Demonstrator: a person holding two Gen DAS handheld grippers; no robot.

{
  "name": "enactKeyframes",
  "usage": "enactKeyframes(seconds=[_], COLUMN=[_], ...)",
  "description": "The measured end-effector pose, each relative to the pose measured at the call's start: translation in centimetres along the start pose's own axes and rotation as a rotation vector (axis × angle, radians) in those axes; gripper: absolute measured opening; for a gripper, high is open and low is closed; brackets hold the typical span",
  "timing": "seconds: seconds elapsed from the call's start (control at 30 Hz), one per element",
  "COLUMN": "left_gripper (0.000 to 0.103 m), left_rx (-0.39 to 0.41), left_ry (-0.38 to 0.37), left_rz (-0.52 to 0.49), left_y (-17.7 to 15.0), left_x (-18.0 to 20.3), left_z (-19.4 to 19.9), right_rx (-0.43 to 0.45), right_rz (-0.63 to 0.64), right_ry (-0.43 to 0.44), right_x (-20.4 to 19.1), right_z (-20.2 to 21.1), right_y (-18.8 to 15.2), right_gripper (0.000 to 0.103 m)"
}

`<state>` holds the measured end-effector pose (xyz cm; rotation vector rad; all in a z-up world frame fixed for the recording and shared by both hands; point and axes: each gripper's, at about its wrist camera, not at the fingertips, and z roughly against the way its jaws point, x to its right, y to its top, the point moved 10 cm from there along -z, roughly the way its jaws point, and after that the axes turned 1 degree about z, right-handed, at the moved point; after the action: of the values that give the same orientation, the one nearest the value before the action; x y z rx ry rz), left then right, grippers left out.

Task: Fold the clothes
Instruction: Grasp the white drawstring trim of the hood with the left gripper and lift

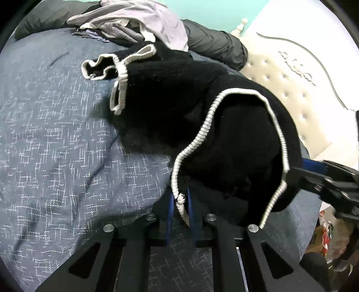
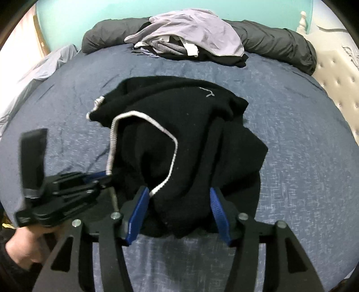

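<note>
Room: bedroom, teal wall (image 2: 94, 13) at back, cream tufted headboard (image 2: 336, 74) at the right edge of the right wrist view.
Surface: bed w/ blue-grey flecked cover (image 2: 303, 157), rumpled.
Garment: black knit sweater (image 2: 179, 125) w/ white ribbed trim, bunched in a heap mid-bed, nearest edge lifted toward both tools. Not folded yet.
Trim: white-edged opening (image 1: 244, 143) gapes toward the left cam; a white-trimmed cuff (image 1: 101, 67) lies on the cover at the far left of the heap.
Left tongs (image 1: 180, 202): pressed nearly together, pinching the white trim edge of the sweater between the blue pads. Same tool seen from the right cam at lower left (image 2: 101, 177), tips at the sweater's edge.
Right tongs (image 2: 179, 202): spread abt halfway; sweater's near fold sits between the blue pads, white trim close beside the left-side pad; firm pinch not visible. Tips reach the sweater from the right in the left cam (image 1: 298, 173).
Hand: person's hand (image 2: 20, 249) on the left tool's grip, lower left.
Further back: pile of loose clothes (image 2: 190, 38), lilac piece on top, far side of bed; dark grey rolled duvet (image 2: 280, 42) behind it along the wall.
</note>
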<state>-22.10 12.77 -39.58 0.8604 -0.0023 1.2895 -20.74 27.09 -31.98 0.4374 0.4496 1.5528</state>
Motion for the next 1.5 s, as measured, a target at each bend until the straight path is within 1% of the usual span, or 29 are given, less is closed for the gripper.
enactKeyframes(seconds=[0.03,0.13,0.2,0.33,0.43,0.47,0.53,0.57,0.77,0.93,1.07,1.2,1.23,1.3,1.33,1.43,1.5], left_gripper=[0.011,0.011,0.011,0.01,0.01,0.01,0.01,0.01,0.01,0.01,0.01,0.01,0.01,0.01,0.01,0.01,0.01], left_rx=[0.004,0.022,0.046,0.093,0.142,0.158,0.19,0.21,0.315,0.378,0.445,0.519,0.521,0.502,0.491,0.436,0.39], left_ry=[-0.002,-0.015,-0.011,-0.004,0.007,0.013,0.025,0.034,0.108,0.168,0.214,0.234,0.232,0.236,0.237,0.241,0.248], left_rz=[-0.003,-0.019,-0.036,-0.068,-0.075,-0.085,-0.106,-0.123,-0.229,-0.289,-0.331,-0.361,-0.361,-0.358,-0.357,-0.335,-0.318], left_y=[0.0,-0.3,1.1,4.0,4.7,5.5,7.1,8.0,14.3,17.8,20.6,22.8,23.1,23.2,23.0,21.6,20.2], left_x=[0.1,0.9,1.5,2.5,4.4,4.1,3.7,4.3,8.0,10.9,13.3,15.6,15.9,15.8,15.6,13.8,12.3], left_z=[0.1,1.5,2.4,4.2,6.4,8.1,11.7,14.2,24.0,31.9,38.1,43.2,43.8,44.0,43.5,40.7,38.5], right_rx=[0.003,0.016,0.036,0.119,0.179,0.203,0.253,0.277,0.428,0.507,0.57,0.642,0.65,0.636,0.612,0.533,0.472], right_rz=[-0.013,-0.069,-0.1,-0.105,-0.087,-0.086,-0.083,-0.081,-0.034,-0.03,-0.019,0.015,0.026,0.045,0.055,0.081,0.08], right_ry=[0.002,0.038,0.066,0.089,0.099,0.109,0.128,0.138,0.18,0.221,0.255,0.277,0.281,0.282,0.286,0.29,0.301], right_x=[0.4,1.9,2.4,2.9,2.7,2.5,2.2,2.0,-0.6,-1.9,-3.1,-4.0,-4.1,-4.2,-4.2,-4.4,-4.5], right_z=[-0.2,-0.1,0.6,4.0,7.0,8.2,10.7,11.9,20.6,26.5,31.5,36.8,37.8,38.4,37.9,35.1,31.9], right_y=[0.0,0.1,0.4,2.0,3.7,4.5,6.0,6.8,12.0,14.8,16.9,19.2,19.6,20.3,20.2,19.3,17.6], right_gripper=[0.038,0.016,0.014,0.012,0.011,0.011,0.007,0.007,0.006,0.006,0.006,0.006,0.006,0.006,0.006,0.006,0.006])
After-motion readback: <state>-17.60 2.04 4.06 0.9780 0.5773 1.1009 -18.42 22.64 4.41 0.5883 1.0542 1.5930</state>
